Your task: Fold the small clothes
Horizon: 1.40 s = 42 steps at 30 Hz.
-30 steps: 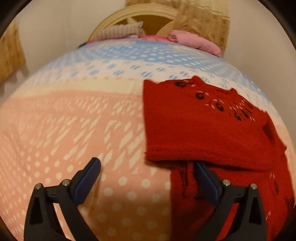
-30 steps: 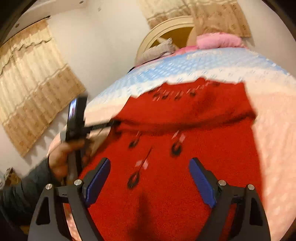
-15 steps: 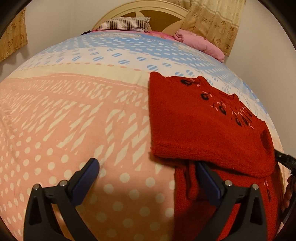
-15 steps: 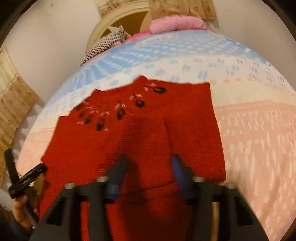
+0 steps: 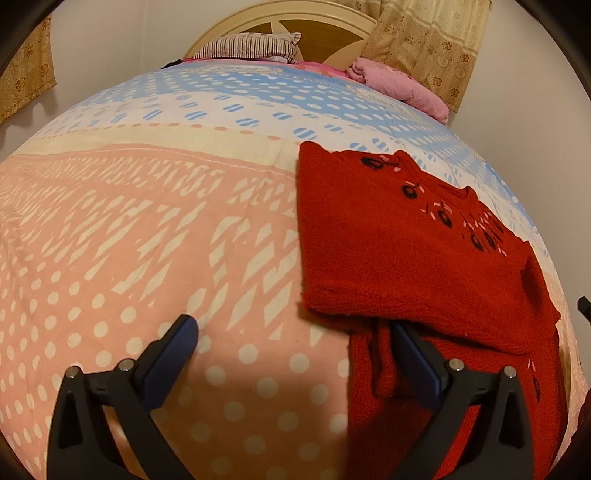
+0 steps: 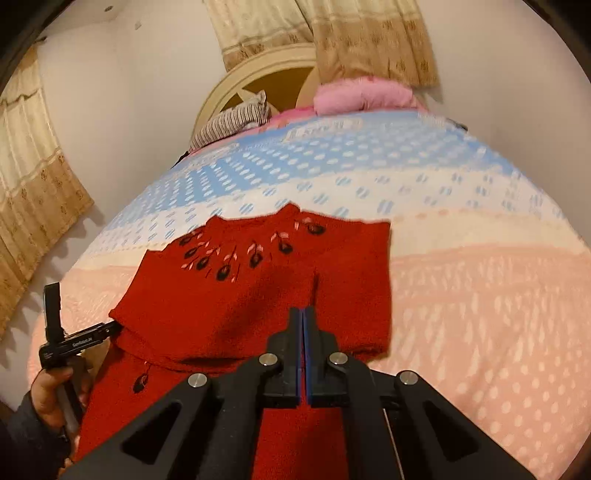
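The sweater point(image 5: 399, 254) lies folded on the bedspread point(image 5: 155, 229), with the pillow point(image 5: 247, 47) and headboard point(image 5: 284, 18) behind it.

Dotted pink-blue bed point(image 5: 184, 229), red sweater point(image 5: 399, 251), striped pillow point(image 5: 247, 46)

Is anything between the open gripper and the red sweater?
No, nothing visible. The left gripper hangs open over the bedspread, and its right finger already overlaps the sweater edge. Only bare bedspread shows between the jaws. The right gripper is shut above the sweater's folded part.
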{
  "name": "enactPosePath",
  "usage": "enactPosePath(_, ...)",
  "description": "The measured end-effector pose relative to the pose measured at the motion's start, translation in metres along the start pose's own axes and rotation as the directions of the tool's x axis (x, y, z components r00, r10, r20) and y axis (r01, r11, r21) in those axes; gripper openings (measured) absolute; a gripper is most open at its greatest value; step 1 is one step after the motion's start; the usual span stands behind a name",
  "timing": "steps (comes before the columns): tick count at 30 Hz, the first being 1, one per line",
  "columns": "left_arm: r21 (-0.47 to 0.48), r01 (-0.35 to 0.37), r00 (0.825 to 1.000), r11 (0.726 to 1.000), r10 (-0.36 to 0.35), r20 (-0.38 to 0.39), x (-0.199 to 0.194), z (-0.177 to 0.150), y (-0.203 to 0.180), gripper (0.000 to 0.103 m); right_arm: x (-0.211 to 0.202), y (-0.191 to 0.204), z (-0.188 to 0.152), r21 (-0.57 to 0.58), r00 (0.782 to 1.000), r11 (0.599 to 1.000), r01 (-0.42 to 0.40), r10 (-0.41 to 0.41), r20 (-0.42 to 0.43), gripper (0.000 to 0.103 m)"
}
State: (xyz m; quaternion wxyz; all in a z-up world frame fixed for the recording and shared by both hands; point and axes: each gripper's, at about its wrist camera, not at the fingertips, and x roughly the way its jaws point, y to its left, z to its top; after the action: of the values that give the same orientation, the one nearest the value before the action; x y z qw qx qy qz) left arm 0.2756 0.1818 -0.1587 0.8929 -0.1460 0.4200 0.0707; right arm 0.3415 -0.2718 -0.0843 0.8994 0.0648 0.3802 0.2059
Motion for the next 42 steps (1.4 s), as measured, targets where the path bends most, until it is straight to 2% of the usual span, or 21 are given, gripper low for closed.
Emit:
enactPosePath(1, -0.001, 0.002, 1.0, 1.0, -0.002, 0.0, 0.0, 0.0, 0.0, 0.103, 0.004, 0.0, 0.0, 0.003, 1.0, 1.0, 0.005, -0.005, -0.001, 0.002)
enactPosePath(2, -0.003, 0.003, 1.0, 1.0, -0.003, 0.0, 0.0, 0.0, 0.0, 0.103, 0.009, 0.0, 0.001, 0.006, 1.0, 1.0, 0.012, -0.011, -0.006, 0.015)
enactPosePath(3, -0.003, 0.003, 1.0, 1.0, -0.003, -0.001, 0.0, 0.0, 0.0, 0.103, 0.015, 0.001, 0.002, 0.01, 1.0, 1.0, 0.016, -0.016, -0.018, 0.034)
enactPosePath(4, -0.002, 0.003, 1.0, 1.0, -0.003, -0.001, 0.001, 0.0, 0.0, 0.103, 0.022, 0.003, 0.003, 0.009, 1.0, 1.0, 0.003, -0.002, -0.028, 0.075)
enactPosePath(5, -0.002, 0.002, 1.0, 1.0, -0.002, -0.001, 0.0, 0.0, 0.0, 0.103, 0.027, 0.006, 0.004, 0.007, 0.999, 1.0, -0.027, 0.028, -0.03, 0.082)
enactPosePath(7, -0.004, 0.005, 1.0, 1.0, -0.005, -0.001, 0.0, 0.0, 0.0, 0.103, 0.04, 0.013, 0.005, -0.018, 0.998, 0.999, -0.041, 0.04, -0.041, 0.082)
enactPosePath(9, -0.006, 0.008, 1.0, 1.0, -0.008, -0.001, 0.0, 0.0, 0.001, 0.103, 0.059, 0.018, 0.004, -0.04, 0.996, 0.999, -0.003, 0.0, -0.09, 0.08)
enactPosePath(10, -0.007, 0.008, 1.0, 1.0, -0.008, -0.001, 0.001, 0.0, 0.0, 0.103, 0.067, 0.018, 0.003, -0.036, 0.994, 0.999, -0.009, 0.005, -0.113, 0.064)
enactPosePath(11, -0.007, 0.008, 1.0, 1.0, -0.008, -0.001, 0.001, 0.0, 0.0, 0.103, 0.076, 0.019, 0.001, -0.031, 0.989, 0.999, -0.021, 0.017, -0.146, 0.031)
enactPosePath(12, -0.007, 0.008, 1.0, 1.0, -0.008, -0.001, 0.0, 0.0, 0.0, 0.103, 0.084, 0.02, -0.003, -0.044, 0.984, 0.999, 0.002, -0.01, -0.178, 0.017)
enactPosePath(14, -0.011, 0.01, 1.0, 1.0, -0.01, -0.002, 0.001, 0.0, 0.001, 0.103, 0.08, 0.021, -0.004, -0.06, 0.986, 0.998, 0.026, -0.035, -0.161, 0.008)
enactPosePath(20, -0.026, 0.018, 1.0, 1.0, -0.018, -0.004, 0.0, -0.001, 0.003, 0.103, 0.016, 0.016, 0.002, -0.07, 1.0, 0.997, 0.028, -0.028, -0.004, 0.007)
enactPosePath(23, -0.028, 0.02, 1.0, 0.999, -0.02, -0.003, 0.0, -0.001, 0.003, 0.103, 0.0, 0.01, -0.001, -0.075, 0.998, 0.996, 0.057, -0.055, 0.027, 0.007)
enactPosePath(26, -0.028, 0.02, 1.0, 0.999, -0.02, -0.004, 0.0, -0.001, 0.003, 0.103, 0.01, -0.001, -0.009, -0.058, 0.998, 0.997, 0.052, -0.054, -0.033, 0.007)
enactPosePath(28, -0.03, 0.02, 1.0, 0.999, -0.02, -0.004, -0.001, -0.001, 0.003, 0.103, 0.022, -0.01, -0.019, -0.053, 0.992, 0.992, 0.116, -0.118, -0.051, 0.007)
enactPosePath(31, -0.037, 0.024, 1.0, 0.999, -0.024, -0.002, -0.003, -0.002, 0.005, 0.103, 0.033, -0.022, -0.031, -0.003, 0.987, 0.994, 0.109, -0.108, -0.12, 0.008)
enactPosePath(33, -0.05, 0.033, 0.999, 0.998, -0.033, 0.009, -0.008, -0.003, 0.008, 0.103, 0.025, -0.023, -0.035, -0.005, 0.984, 0.988, 0.152, -0.152, -0.096, 0.029)
enactPosePath(34, -0.06, 0.039, 0.999, 0.997, -0.038, 0.015, -0.011, -0.005, 0.011, 0.103, 0.019, -0.023, -0.034, -0.004, 0.982, 0.985, 0.171, -0.171, -0.08, 0.052)
enactPosePath(35, -0.07, 0.044, 0.999, 0.997, -0.043, 0.019, -0.016, -0.006, 0.014, 0.103, 0.012, -0.022, -0.033, 0.0, 0.984, 0.986, 0.169, -0.168, -0.058, 0.06)
enactPosePath(39, -0.105, -0.033, 0.992, 0.994, 0.045, 0.114, -0.047, -0.012, 0.026, 0.103, -0.01, -0.002, -0.024, -0.038, 0.994, 0.993, 0.112, -0.112, 0.021, 0.06)
enactPosePath(42, -0.092, -0.051, 0.987, 0.995, 0.064, 0.148, -0.056, -0.004, 0.022, 0.103, -0.004, 0.015, -0.018, -0.078, 0.999, 0.996, 0.047, -0.046, 0.017, 0.06)
